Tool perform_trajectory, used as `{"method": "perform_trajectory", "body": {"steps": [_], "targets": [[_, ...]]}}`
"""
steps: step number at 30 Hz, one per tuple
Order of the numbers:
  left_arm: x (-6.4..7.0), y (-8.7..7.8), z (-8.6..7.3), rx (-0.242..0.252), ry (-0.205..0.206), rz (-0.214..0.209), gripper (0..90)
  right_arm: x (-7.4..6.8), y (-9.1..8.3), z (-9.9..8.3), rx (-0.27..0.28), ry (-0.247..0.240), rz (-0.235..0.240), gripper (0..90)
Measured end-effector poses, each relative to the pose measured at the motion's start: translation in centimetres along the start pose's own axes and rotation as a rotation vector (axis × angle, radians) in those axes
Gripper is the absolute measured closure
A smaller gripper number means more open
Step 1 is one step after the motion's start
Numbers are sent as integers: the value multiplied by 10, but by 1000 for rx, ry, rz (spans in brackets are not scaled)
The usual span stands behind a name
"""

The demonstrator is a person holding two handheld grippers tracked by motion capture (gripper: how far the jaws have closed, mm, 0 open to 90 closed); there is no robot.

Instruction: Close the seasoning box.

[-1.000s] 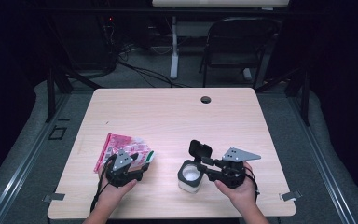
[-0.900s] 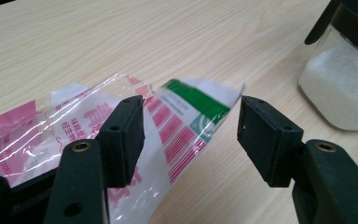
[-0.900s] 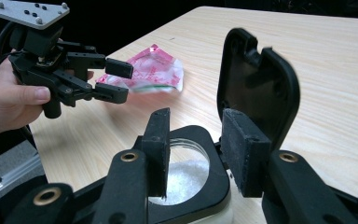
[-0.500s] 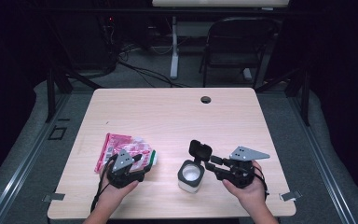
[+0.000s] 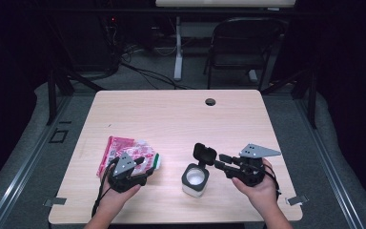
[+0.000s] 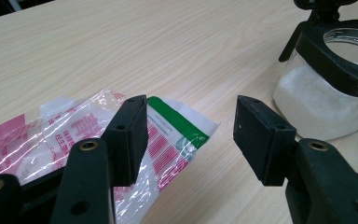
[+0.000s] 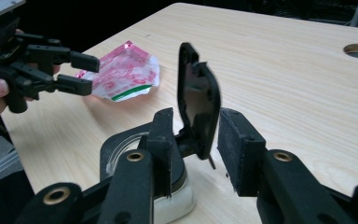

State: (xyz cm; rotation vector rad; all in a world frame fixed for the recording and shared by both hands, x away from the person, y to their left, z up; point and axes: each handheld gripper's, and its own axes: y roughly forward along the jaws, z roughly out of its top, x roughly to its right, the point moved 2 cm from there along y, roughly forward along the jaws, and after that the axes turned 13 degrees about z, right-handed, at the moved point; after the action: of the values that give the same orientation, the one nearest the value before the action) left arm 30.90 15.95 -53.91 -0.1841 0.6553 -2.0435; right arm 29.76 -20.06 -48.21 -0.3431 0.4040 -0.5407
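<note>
On the table [image 5: 171,114], our landmark is the jar [image 5: 195,180], white powder inside, its hinged lid [image 7: 198,100] standing up. Left of it lies the packet [image 5: 126,153]: thin, crinkly, slippery film, best pinched at a flat edge. Our left gripper [image 6: 191,135] gapes over its green-striped corner; our right gripper [image 7: 196,140] is open astride the lid.

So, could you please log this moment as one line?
left gripper: open, over packet | right gripper: open around jar lid | jar: open
</note>
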Motion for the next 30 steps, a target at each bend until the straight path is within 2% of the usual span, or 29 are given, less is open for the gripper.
{"method": "perform_trajectory", "body": {"steps": [6,10,22,30], "targets": [[0,-1,0,1,-2,-2,450,6,-3,8,-20,-2,-34,651],[1,-1,1,4,-4,-5,450,9,-2,14,-32,2,-22,646],[4,-3,2,10,8,-12,447,16,25,20,-112,-13,-15,613],[3,-2,2,11,6,-11,448,21,37,21,-134,-8,-3,613]]}}
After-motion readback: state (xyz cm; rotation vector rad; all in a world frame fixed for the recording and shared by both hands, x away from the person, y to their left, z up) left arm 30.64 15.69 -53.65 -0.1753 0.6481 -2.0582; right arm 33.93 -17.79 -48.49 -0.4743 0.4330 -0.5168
